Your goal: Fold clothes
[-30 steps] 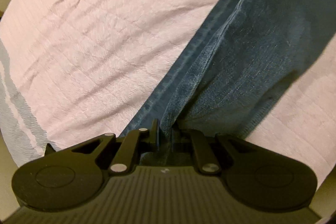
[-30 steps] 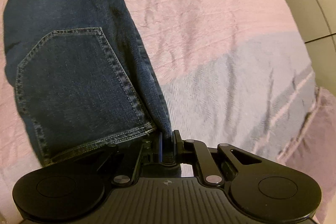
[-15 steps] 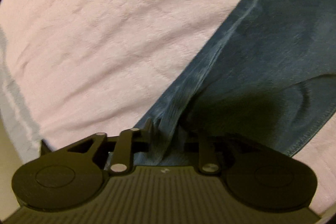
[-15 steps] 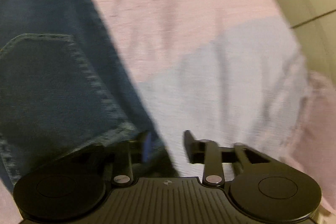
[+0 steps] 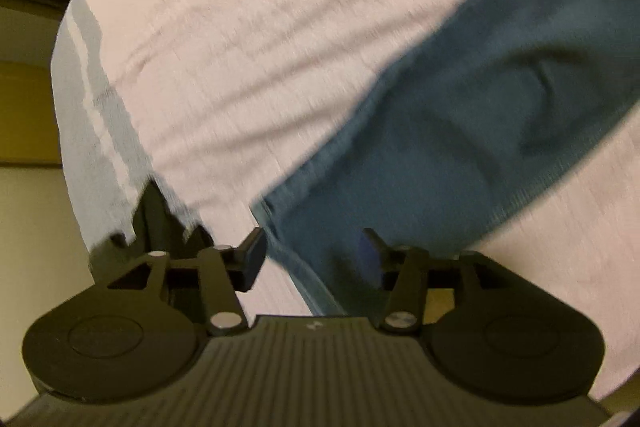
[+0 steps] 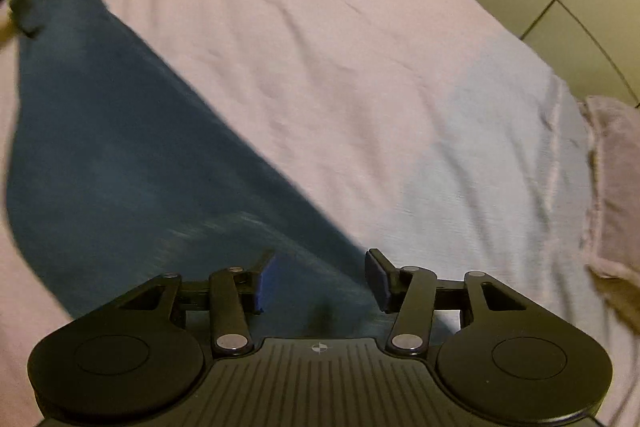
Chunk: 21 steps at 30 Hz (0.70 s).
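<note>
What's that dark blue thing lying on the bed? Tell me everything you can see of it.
It looks like dark blue denim jeans, lying flat as a long band across the pink bedspread. A curved crease shows in the left view. Both open grippers, left and right, hover over its near edge without pinching it. Blur hides the stitching.

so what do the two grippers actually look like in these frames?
The left gripper and right gripper look identical: matte black bodies with a ribbed centre plate bearing a small crosshair mark, two round disc housings at the sides, linkage arms with silver pivot pins, and blue-faced finger pads. No cables, hands or sleeves are visible.
</note>
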Each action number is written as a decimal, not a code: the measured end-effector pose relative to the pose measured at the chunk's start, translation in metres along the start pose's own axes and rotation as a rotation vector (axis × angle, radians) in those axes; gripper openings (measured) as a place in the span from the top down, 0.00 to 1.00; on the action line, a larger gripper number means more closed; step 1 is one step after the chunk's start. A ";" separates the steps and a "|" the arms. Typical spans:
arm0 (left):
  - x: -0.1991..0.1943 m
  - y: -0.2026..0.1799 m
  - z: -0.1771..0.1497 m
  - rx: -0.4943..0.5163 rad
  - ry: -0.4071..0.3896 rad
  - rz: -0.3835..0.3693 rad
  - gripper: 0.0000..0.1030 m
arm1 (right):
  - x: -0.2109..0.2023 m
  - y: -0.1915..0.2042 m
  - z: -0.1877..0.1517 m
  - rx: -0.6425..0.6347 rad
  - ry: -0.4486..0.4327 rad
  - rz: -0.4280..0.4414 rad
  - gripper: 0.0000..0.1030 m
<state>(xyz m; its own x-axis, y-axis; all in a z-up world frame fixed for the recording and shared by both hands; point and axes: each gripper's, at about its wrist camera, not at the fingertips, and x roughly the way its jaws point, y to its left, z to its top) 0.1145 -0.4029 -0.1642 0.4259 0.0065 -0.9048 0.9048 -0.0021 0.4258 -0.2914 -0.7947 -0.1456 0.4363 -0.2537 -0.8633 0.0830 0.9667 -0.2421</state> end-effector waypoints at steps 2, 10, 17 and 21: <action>0.008 0.002 -0.016 -0.016 -0.005 -0.029 0.52 | -0.005 0.030 0.009 0.025 -0.005 0.039 0.50; 0.049 0.033 -0.058 -0.049 -0.093 -0.132 0.52 | -0.016 0.154 0.058 0.103 0.009 0.108 0.49; 0.104 0.097 -0.041 -0.013 -0.215 -0.319 0.59 | 0.000 0.253 0.111 0.121 0.102 0.068 0.48; 0.120 0.107 -0.037 0.089 -0.194 -0.438 0.86 | 0.010 0.292 0.140 0.093 0.120 0.086 0.48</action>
<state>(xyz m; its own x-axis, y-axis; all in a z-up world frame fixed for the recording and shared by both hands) 0.2623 -0.3654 -0.2274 -0.0104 -0.1603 -0.9870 0.9920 -0.1260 0.0100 -0.1371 -0.5099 -0.1627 0.3359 -0.1667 -0.9270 0.1352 0.9826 -0.1277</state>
